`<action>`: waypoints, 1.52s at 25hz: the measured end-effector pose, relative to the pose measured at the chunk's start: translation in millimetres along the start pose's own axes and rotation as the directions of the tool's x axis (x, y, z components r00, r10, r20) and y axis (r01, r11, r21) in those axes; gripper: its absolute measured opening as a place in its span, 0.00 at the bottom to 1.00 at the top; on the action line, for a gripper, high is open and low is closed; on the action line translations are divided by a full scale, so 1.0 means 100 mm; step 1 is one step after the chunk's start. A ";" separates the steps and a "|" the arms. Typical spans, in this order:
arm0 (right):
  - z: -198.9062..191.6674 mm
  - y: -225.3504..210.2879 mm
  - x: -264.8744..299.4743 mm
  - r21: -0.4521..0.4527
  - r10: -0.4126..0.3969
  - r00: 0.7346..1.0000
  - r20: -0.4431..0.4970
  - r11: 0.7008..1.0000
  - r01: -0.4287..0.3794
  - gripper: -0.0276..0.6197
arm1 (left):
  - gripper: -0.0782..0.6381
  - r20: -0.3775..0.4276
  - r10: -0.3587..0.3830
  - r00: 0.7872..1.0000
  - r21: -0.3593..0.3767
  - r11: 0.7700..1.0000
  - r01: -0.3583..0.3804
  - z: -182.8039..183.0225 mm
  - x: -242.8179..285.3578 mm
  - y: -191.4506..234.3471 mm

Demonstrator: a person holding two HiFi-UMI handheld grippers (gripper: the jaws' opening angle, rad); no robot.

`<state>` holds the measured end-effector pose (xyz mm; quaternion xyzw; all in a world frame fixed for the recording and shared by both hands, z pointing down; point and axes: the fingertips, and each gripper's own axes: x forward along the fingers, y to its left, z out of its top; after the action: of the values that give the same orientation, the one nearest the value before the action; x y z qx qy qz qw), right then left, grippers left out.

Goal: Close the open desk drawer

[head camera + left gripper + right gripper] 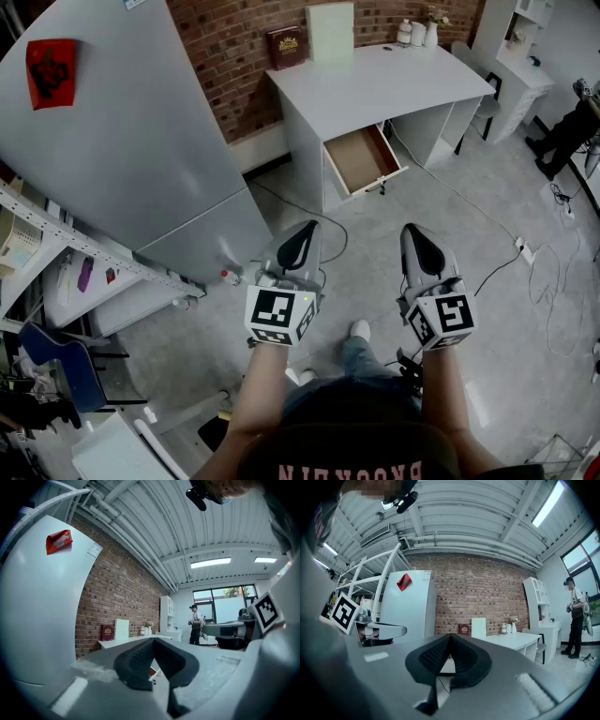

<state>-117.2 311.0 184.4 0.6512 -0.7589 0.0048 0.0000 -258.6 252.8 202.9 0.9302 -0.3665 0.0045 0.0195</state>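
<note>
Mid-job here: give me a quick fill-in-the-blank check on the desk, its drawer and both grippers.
1. The drawer of the white desk stands ____.
2. Inside, the drawer holds ____.
3. The jaws of the left gripper and the right gripper are both ____, gripping no object.
4. The wall behind the desk is made of ____.

Missing words: open; nothing; shut; brick.
</note>
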 end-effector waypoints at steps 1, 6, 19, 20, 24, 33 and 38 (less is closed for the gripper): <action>-0.02 -0.07 0.04 0.002 0.000 1.000 -0.003 1.000 0.000 0.04 | 0.11 -0.002 0.004 1.000 -0.002 1.000 -0.004 -0.01 0.07 0.00; -0.07 -0.41 0.27 0.019 0.001 1.000 -0.013 1.000 0.000 0.04 | 0.11 -0.015 0.017 1.000 0.004 1.000 -0.017 -0.03 0.46 0.02; -0.13 -1.39 0.88 -0.002 0.025 0.999 -0.031 1.000 -0.025 0.04 | 0.11 -0.014 0.050 0.999 -0.008 0.999 -0.050 -0.06 1.56 -0.06; -0.16 -1.42 0.93 0.002 0.029 0.999 -0.039 1.000 -0.029 0.04 | 0.11 -0.016 0.052 0.999 -0.012 0.999 -0.052 -0.08 1.61 -0.04; -0.31 -1.54 1.11 0.009 0.031 0.996 -0.079 0.999 -0.030 0.04 | 0.11 -0.037 0.060 0.998 -0.019 0.998 -0.061 -0.19 1.82 0.05; -0.53 -1.95 1.72 0.086 -0.027 0.991 -0.134 0.996 0.039 0.04 | 0.11 -0.128 0.024 0.991 -0.026 0.999 -0.028 -0.42 2.52 0.42; -0.68 -2.22 2.18 0.130 -0.067 0.984 -0.163 0.988 0.089 0.04 | 0.11 -0.155 0.001 0.988 -0.060 0.998 -0.011 -0.54 2.98 0.75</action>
<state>68.8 61.8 255.7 0.6764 -0.7283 0.1084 0.0160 -91.0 -3.2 265.7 0.9250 -0.3665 0.0656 0.0762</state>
